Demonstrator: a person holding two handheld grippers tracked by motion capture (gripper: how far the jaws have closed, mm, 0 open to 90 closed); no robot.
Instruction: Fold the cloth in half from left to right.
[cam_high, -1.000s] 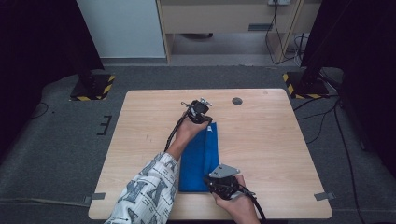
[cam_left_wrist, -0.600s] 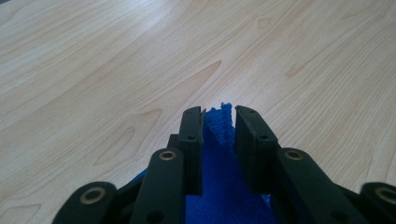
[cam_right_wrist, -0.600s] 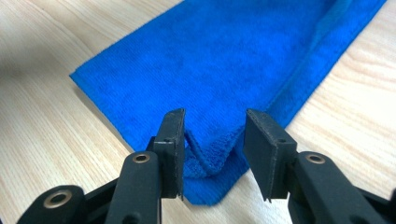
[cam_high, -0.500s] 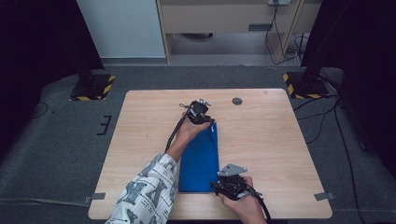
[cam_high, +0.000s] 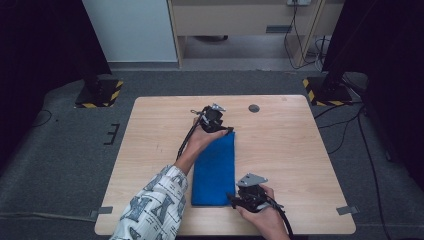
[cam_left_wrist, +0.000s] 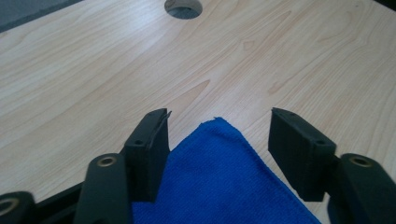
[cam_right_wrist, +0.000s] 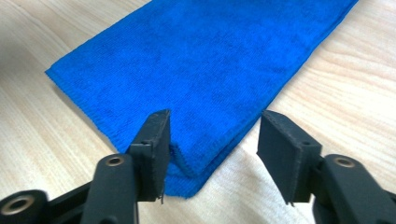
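— Claws? 
— Left claw (cam_left_wrist: 217, 135) and right claw (cam_right_wrist: 212, 140) both gape, each straddling a corner of the folded blue cloth (cam_high: 215, 167) lying flat on the bench (cam_high: 300, 150). 
— Handling? 
— Soft, light, limp; pinch both layers at the corners.

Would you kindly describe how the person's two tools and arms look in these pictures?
Both tools are black. The left tool trails a black cable; the right tool carries a grey three-cornered plate on top and a black cable too. In the gripper views each has two flat, blocky black jaws on arms with brass-coloured rivets. The left arm wears a white sleeve with a grey-blue pattern.
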